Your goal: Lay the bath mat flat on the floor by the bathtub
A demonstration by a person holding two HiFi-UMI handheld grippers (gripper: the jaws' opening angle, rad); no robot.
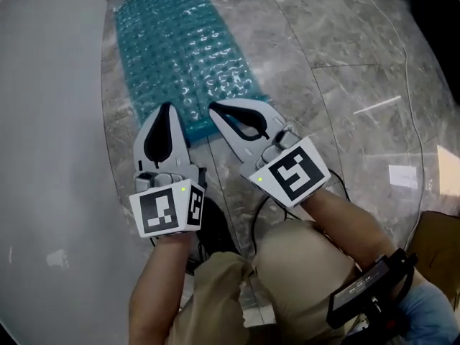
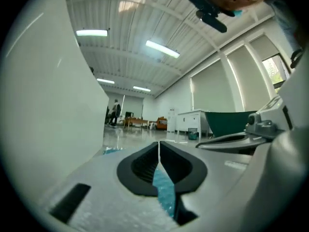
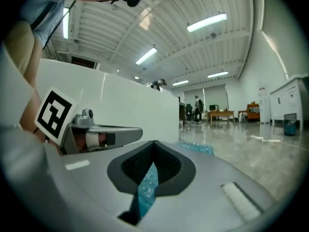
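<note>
Bath mat [image 1: 183, 56] is lying spread out on the floor [image 1: 345, 56]. Its long left edge is running close beside the white bathtub [image 1: 50, 121], and its length is stretching away toward the far side. It is sitting where feet would land on stepping out of the tub, so the placement is matching the task. The bubbled teal surface is showing no folds or raised corners in the head view. The near right corner is looking slightly uneven, though this is hard to confirm.

Left tool [image 1: 167, 110] and right tool [image 1: 213, 108] are hovering side by side above the near end of the mat. Each is holding its jaws pressed together with nothing pinched between the pads. The teal showing through the slot behind the pads in both gripper views is judged to be the mat on the floor beneath, not a held piece. Both tools are pointing level toward the far end, apparently clear of the mat. This is suggesting that the laying step is done and the mat is resting under its own weight.
</note>
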